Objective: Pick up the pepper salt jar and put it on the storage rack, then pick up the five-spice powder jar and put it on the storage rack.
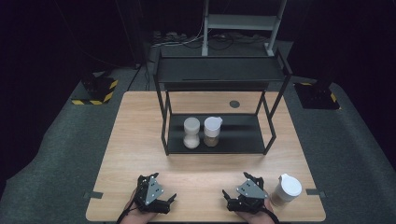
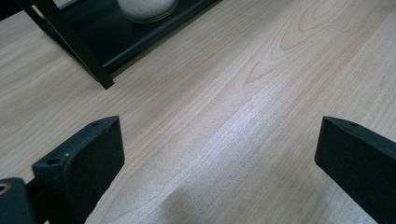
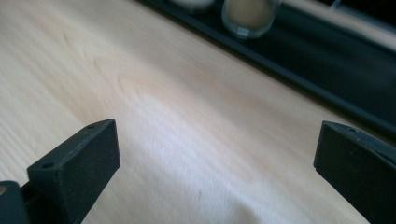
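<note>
Left gripper (image 1: 156, 189) and right gripper (image 1: 243, 186) rest low at the near edge of the light wooden table (image 1: 140, 140), jaws spread wide, empty. A white-lidded jar (image 1: 286, 190) stands just outside the right gripper; the black metal shelf rack (image 1: 215, 142) with two jars lies ahead of both.

Both tools are matte black, and the left claw (image 1: 164, 201) and right claw (image 1: 229, 200) each carry a grey three-cornered plate dotted with screws. Up close, blocky black jaws show small screw holes. Black cables trail back.
</note>
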